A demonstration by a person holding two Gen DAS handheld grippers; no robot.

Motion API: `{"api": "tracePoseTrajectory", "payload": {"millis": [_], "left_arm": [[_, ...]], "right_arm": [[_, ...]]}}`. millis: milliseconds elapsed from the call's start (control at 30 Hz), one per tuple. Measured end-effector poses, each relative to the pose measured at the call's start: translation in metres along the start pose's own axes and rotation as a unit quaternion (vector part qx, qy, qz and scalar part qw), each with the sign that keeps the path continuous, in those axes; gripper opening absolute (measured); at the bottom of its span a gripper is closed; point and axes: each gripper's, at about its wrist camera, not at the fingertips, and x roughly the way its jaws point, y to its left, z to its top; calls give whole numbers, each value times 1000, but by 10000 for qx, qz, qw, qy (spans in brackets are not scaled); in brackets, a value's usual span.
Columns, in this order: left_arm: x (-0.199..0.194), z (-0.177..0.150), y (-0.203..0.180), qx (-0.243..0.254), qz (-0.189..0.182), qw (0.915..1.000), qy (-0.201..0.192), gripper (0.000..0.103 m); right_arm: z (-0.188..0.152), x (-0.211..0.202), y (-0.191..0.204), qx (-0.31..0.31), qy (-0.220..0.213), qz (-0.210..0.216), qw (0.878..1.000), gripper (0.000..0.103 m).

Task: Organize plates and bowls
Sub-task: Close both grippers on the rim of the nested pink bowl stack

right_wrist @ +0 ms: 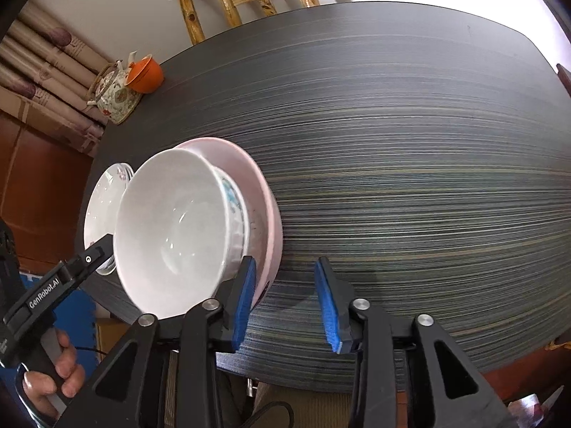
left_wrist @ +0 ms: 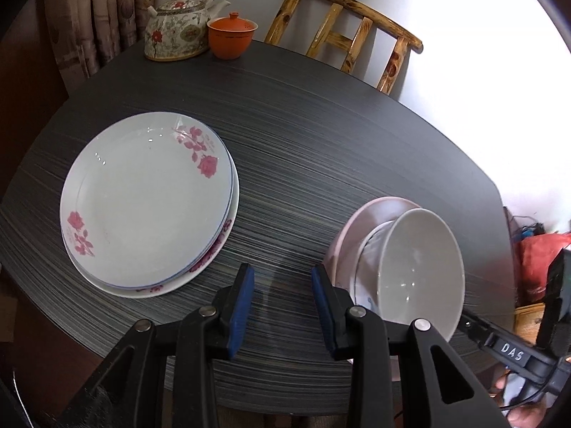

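Left wrist view: bowls nested by the near counter edge, plates stacked to their left.
White bowl sits tilted inside a patterned bowl, and both rest in the pink bowl on the dark striped counter. Two rose-printed plates lie stacked, nothing on them. Left hand-held gripper hovers between stack and bowls, jaws partly apart, gripping nothing. Right hand-held gripper sits just beside the pink bowl's rim, jaws partly apart, nothing between them. Far corner: floral teapot touching an orange lidded cup.
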Motion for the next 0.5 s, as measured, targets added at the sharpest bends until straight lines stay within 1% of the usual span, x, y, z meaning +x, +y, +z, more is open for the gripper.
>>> {"api": "tracePoseTrajectory", "payload": {"millis": [100,333,500], "left_arm": [[4,0,-1,12,-28,10000,50,34],[4,5,-2,39,5,10000,18,34],[-6,11,2,-132,-285,9995,-28,34]], "right_arm": [[1,3,-5,49,16,20,10000,40],[6,7,-11,119,57,75,9999,40],[9,8,-16,172,81,138,9997,40]]}}
